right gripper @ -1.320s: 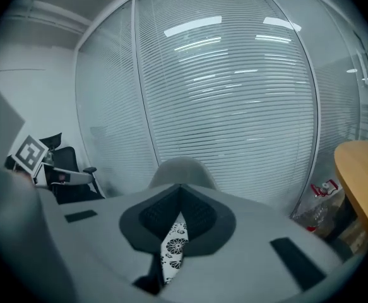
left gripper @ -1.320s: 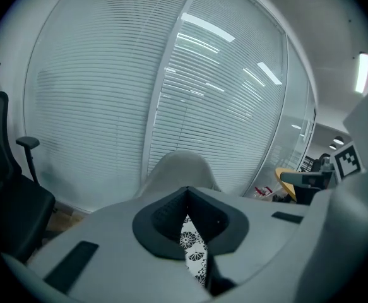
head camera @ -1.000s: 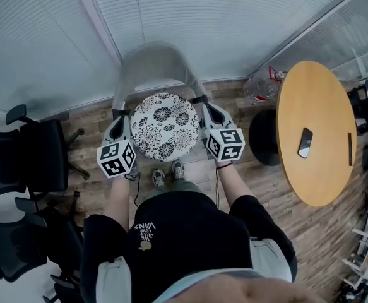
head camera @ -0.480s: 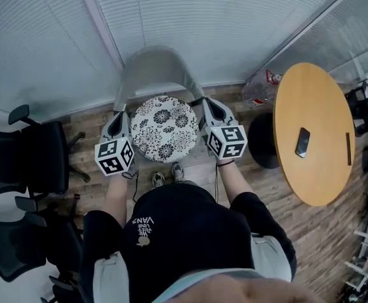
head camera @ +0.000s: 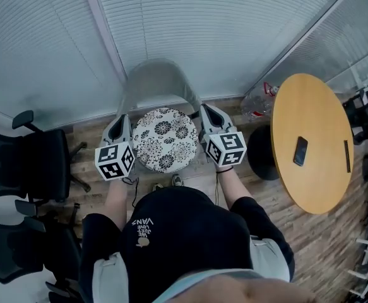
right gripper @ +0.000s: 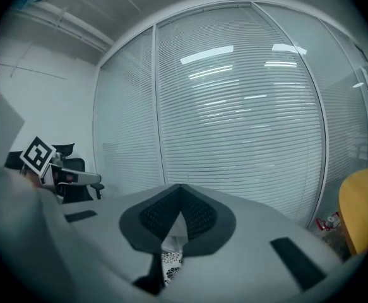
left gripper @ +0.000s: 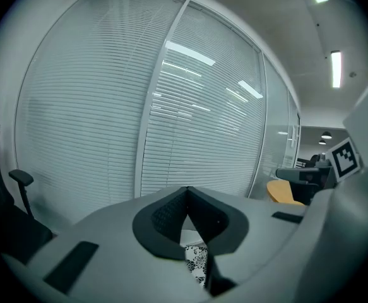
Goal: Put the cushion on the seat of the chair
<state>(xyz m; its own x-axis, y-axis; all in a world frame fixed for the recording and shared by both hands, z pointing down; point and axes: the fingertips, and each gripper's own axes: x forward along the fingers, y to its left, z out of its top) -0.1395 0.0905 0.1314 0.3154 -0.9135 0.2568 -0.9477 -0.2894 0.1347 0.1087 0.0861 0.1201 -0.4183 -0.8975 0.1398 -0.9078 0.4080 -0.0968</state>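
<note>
monochrome cushion (head camera: 165, 139), between left tool (head camera: 124, 120), right tool (head camera: 204, 111)

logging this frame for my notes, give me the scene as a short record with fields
cushion: round, black-and-white floral print, held level between the two claws
left claw: shut on the cushion's left edge
right claw: shut on the cushion's right edge
chair: grey, curved back, just beyond the cushion
placed yet: cannot tell, the cushion hides what is under it
round wooden table: at the right, phone lying on it
black office chairs: at the left
</note>
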